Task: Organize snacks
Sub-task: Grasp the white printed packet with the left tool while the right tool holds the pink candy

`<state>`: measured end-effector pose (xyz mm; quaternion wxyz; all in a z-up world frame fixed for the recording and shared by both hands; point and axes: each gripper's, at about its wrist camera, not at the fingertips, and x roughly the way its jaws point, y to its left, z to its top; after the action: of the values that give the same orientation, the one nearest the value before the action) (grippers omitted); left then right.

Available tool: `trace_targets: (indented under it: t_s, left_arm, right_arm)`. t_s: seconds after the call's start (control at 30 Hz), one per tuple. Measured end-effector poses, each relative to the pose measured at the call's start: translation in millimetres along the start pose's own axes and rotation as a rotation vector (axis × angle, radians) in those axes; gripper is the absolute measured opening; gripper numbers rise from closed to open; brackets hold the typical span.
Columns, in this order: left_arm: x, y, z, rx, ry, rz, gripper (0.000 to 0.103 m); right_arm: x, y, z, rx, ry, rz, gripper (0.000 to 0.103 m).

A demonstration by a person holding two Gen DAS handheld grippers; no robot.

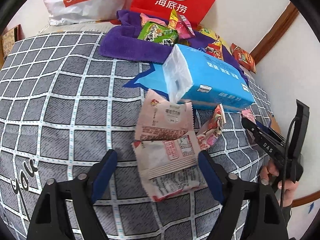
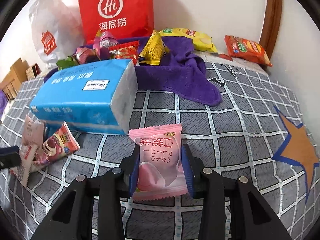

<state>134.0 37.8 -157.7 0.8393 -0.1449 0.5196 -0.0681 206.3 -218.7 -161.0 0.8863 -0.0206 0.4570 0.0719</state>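
My left gripper (image 1: 157,155) stands open over the checked bedspread. A pale pink snack packet (image 1: 170,168) lies between its fingers, close to the right pad and well apart from the left one. A second pale pink packet (image 1: 164,120) lies just beyond it, and a strawberry-bear packet (image 1: 212,130) to the right. My right gripper (image 2: 161,149) is shut on a pink peach-flavour packet (image 2: 158,160), held upright above the bed. In the left wrist view that gripper (image 1: 260,132) shows at the right edge, with a hand on it.
A blue tissue pack (image 2: 84,96) lies mid-bed. Behind it a purple towel (image 2: 180,76) carries several snacks. A red paper bag (image 2: 116,10) and a white plastic bag (image 2: 48,32) stand at the wall. A yellow chip bag (image 2: 192,38) and an orange packet (image 2: 246,50) lie far right.
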Motion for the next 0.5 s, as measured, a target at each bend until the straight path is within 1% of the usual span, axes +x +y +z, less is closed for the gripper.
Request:
trace_targets:
  t_s: [0.03,0.07,0.1,0.17,0.23,0.37,0.43,0.5]
  left_arm:
    - [2,-3,1,0.004,0.005,0.001,0.093]
    - [4,-6,1,0.008,0.007,0.006,0.099]
    - [7,-10,1,0.021,0.01,0.021,0.102]
    - [13,-20,0,0.054,0.003,0.077,0.102]
    - [16,-28,-5,0.089,-0.025,0.125,0.102]
    - [20,-40,-16,0.185,-0.064,0.206,0.101]
    - [18,-40,-18,0.194,-0.084,0.221,0.096]
    - [12,-35,-17,0.182,-0.098,0.206,0.077]
  right_arm:
    - [0,-1,0,0.004,0.0,0.004,0.038]
    - [0,-1,0,0.006,-0.001,0.006,0.038]
    - [0,0,-1,0.005,-0.001,0.005,0.038]
    - [0,0,-1,0.003,-0.002,0.006,0.038]
    - [0,1,-1,0.007,-0.002,0.011,0.039]
    - [1,2,-1,-0.003,-0.001,0.007,0.04]
    - [1,2,-1,-0.008,-0.001,0.007,0.04]
    - [1,1,-1,-0.007,-0.001,0.01,0.04]
